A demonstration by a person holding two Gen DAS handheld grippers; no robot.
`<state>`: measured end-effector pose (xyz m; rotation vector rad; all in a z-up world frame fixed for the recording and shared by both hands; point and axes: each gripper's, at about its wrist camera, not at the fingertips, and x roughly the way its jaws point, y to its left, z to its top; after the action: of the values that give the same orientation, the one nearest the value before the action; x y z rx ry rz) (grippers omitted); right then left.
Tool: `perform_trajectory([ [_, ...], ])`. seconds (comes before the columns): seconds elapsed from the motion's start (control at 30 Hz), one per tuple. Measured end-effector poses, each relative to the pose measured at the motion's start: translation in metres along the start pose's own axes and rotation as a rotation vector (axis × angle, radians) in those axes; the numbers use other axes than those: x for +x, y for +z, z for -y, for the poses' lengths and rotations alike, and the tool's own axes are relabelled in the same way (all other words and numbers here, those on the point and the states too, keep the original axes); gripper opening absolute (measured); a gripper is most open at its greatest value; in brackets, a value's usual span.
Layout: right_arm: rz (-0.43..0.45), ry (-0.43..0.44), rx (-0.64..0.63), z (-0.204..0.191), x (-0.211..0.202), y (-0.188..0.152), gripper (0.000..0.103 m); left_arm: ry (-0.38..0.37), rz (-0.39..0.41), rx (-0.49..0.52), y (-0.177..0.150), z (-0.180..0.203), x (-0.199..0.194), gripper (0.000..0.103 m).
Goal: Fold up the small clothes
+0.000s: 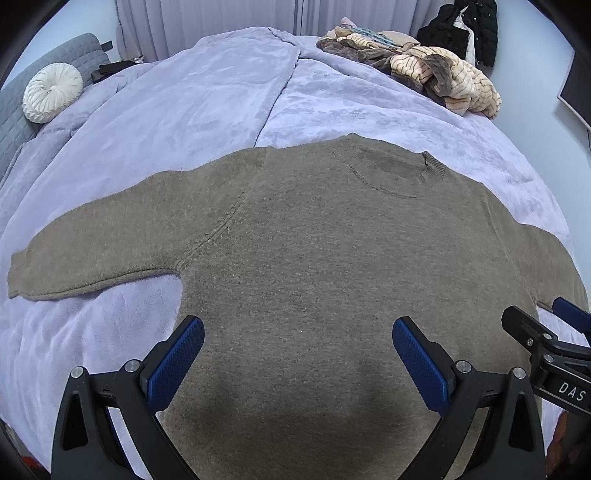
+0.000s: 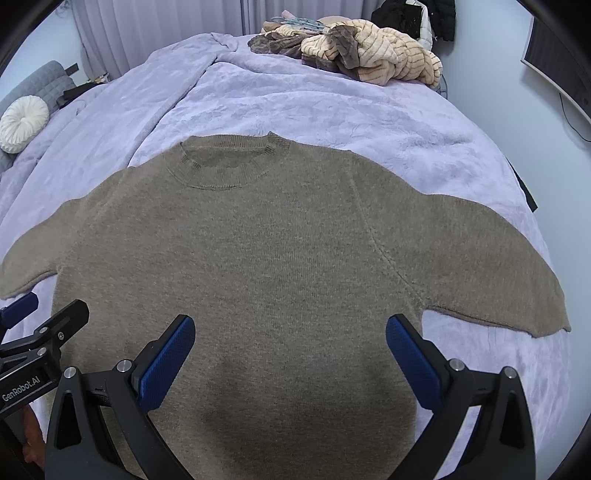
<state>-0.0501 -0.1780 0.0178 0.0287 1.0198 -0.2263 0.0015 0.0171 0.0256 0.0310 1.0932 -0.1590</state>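
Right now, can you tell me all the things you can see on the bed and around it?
Sweater: one, brown, spread flat with sleeves out on the near part of the bed.
Blanket: one, lilac, covering the bed.
Pile of clothes: one heap, cream-striped and brown, far right corner of the bed.
Round cushion: one, white, far left against the headboard.
Headboard: one, grey quilted, left edge.
Curtains: pale, behind the bed.
Dark jacket: one, black, hanging at the far right.
Screen: one, dark, on the right wall.
Left gripper: one, black with blue pads, open above the sweater's lower part.
Right gripper: one, same colours, open beside it.
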Motion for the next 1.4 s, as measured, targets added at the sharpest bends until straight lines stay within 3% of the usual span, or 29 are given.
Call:
perform_trajectory([
  [0.5, -0.024, -0.011, -0.004, -0.01, 0.006, 0.0, 0.103, -0.018, 0.011, -0.018, 0.0, -0.011, 0.004, 0.102],
  [0.7, 0.011, 0.075, 0.011, -0.018, 0.002, -0.001, 0.103, -0.026, -0.02, 0.002, -0.004, -0.022, 0.009, 0.102],
  [0.8, 0.014, 0.131, -0.005, -0.031, -0.001, -0.006, 0.103, -0.01, 0.003, -0.057, -0.007, -0.059, 0.01, 0.102],
  [0.9, -0.001, 0.2, -0.033, -0.047, -0.002, -0.014, 0.103, 0.001, 0.026, -0.195, -0.009, -0.12, 0.012, 0.102],
  [1.1, -0.032, 0.241, -0.094, -0.08, 0.004, -0.027, 0.103, 0.04, 0.08, -0.517, -0.034, -0.259, 0.023, 0.102],
  [1.23, -0.065, 0.253, -0.12, -0.099, 0.012, -0.029, 0.103, -0.058, 0.128, -0.686, -0.039, -0.311, 0.039, 0.102],
  [1.3, -0.077, 0.255, -0.131, -0.107, 0.015, -0.029, 0.103, -0.073, 0.176, -0.706, -0.03, -0.316, 0.038, 0.102],
  [1.37, -0.081, 0.269, -0.132, -0.11, 0.014, -0.031, 0.103, -0.063, 0.231, -0.698, -0.018, -0.318, 0.037, 0.087],
  [1.4, -0.08, 0.279, -0.129, -0.111, 0.013, -0.032, 0.103, -0.045, 0.237, -0.692, -0.013, -0.318, 0.037, 0.051],
])
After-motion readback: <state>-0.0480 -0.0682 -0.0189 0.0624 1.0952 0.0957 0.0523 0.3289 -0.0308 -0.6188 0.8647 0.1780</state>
